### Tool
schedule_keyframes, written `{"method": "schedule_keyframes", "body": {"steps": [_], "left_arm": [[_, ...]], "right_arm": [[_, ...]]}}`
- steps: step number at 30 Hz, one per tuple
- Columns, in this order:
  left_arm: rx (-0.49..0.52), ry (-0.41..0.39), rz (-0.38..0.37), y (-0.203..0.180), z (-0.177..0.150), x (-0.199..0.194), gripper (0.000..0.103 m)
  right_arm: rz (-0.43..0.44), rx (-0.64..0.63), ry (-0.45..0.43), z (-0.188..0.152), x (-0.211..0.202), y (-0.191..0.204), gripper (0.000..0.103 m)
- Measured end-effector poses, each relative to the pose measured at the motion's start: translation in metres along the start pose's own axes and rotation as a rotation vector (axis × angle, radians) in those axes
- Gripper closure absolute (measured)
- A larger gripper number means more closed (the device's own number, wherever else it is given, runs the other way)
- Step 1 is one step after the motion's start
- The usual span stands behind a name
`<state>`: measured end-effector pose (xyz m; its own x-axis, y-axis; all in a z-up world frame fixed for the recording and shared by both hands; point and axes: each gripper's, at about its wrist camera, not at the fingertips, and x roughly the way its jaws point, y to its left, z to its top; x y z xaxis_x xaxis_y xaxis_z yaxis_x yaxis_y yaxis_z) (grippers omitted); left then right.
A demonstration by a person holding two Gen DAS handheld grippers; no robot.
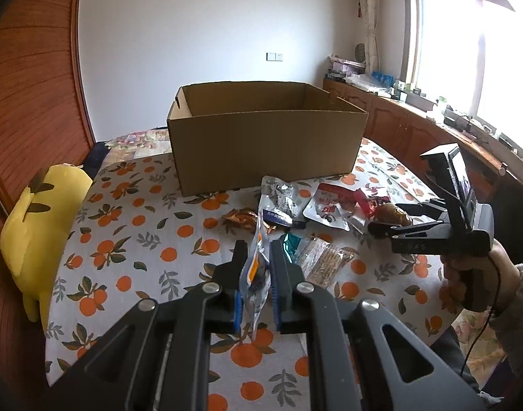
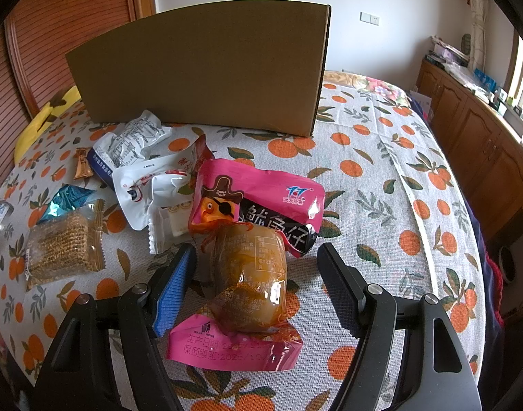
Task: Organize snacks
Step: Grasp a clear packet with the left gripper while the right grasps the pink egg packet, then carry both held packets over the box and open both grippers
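Note:
An open cardboard box (image 1: 265,140) stands at the back of the table; its side shows in the right wrist view (image 2: 206,68). My left gripper (image 1: 258,257) is shut on a silver and orange snack pouch (image 1: 254,274), held above the table. My right gripper (image 2: 256,260) is open, its fingers on either side of a pink-wrapped brown snack (image 2: 247,284) lying on the cloth. In the left wrist view the right gripper (image 1: 381,221) sits over that snack (image 1: 393,214). A pile of snack packets (image 1: 295,205) lies in front of the box.
A pink squid snack bag (image 2: 261,198), white packets (image 2: 138,178), a teal packet (image 2: 68,198) and a clear cracker pack (image 2: 61,243) lie on the orange-print tablecloth (image 2: 381,188). A yellow plush toy (image 1: 38,226) lies at the table's left edge. Wooden cabinets (image 1: 398,120) run along the right.

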<state>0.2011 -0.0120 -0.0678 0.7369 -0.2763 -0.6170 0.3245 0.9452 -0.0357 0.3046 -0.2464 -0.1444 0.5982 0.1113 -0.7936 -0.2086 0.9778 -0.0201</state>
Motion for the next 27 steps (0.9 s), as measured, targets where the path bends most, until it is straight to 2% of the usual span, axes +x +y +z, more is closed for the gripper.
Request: {"method": "schedule_keyframes", "body": {"steps": [5, 8, 10, 11, 17, 27], "left_arm": [[0.003, -0.008, -0.004, -0.003, 0.0, -0.002, 0.093], [0.003, -0.011, -0.01, -0.005, -0.001, -0.002, 0.093], [0.003, -0.014, -0.016, -0.006, -0.003, -0.002, 0.093], [0.001, -0.017, -0.02, -0.006, -0.003, -0.002, 0.093], [-0.013, -0.021, -0.044, -0.009, -0.004, 0.001, 0.093], [-0.029, -0.053, -0.052, 0.001, 0.02, 0.009, 0.093]], "right_arm": [[-0.007, 0.0, -0.001, 0.0, 0.0, 0.0, 0.031], [-0.023, -0.005, -0.002, 0.001, -0.002, 0.001, 0.038], [-0.017, -0.006, -0.002, 0.0, -0.005, -0.001, 0.049], [-0.021, -0.008, -0.003, 0.0, -0.006, -0.002, 0.051], [0.002, 0.005, 0.0, 0.0, -0.019, -0.012, 0.055], [0.038, -0.01, -0.088, 0.016, -0.056, -0.013, 0.054]]}}
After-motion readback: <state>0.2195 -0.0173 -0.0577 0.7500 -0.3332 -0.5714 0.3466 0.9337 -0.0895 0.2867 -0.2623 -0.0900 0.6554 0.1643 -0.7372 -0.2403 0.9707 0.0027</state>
